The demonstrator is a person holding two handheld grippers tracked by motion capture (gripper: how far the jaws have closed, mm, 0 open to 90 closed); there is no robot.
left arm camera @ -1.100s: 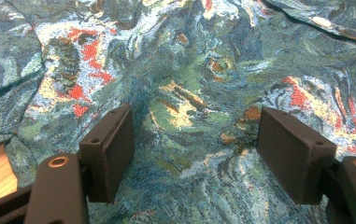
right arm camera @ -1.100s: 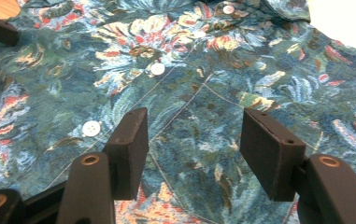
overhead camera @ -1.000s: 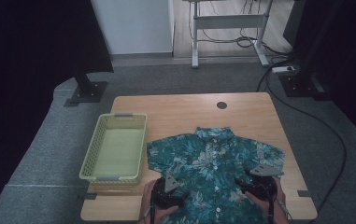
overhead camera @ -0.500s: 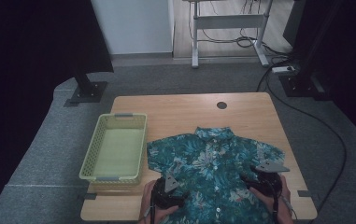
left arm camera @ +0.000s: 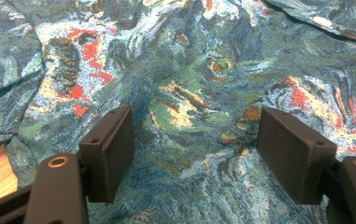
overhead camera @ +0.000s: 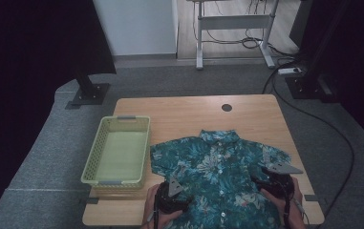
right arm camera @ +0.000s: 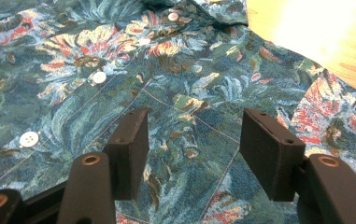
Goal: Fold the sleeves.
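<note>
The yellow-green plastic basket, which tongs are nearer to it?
Left. The left tongs sit just right of the yellow-green plastic basket; the right tongs are across the shirt.

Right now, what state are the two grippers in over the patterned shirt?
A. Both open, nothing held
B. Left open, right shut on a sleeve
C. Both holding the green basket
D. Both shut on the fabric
A: in each gripper view the black jaws stand wide apart above the shirt, with flat cloth between them, for the left gripper and the right gripper.
</note>
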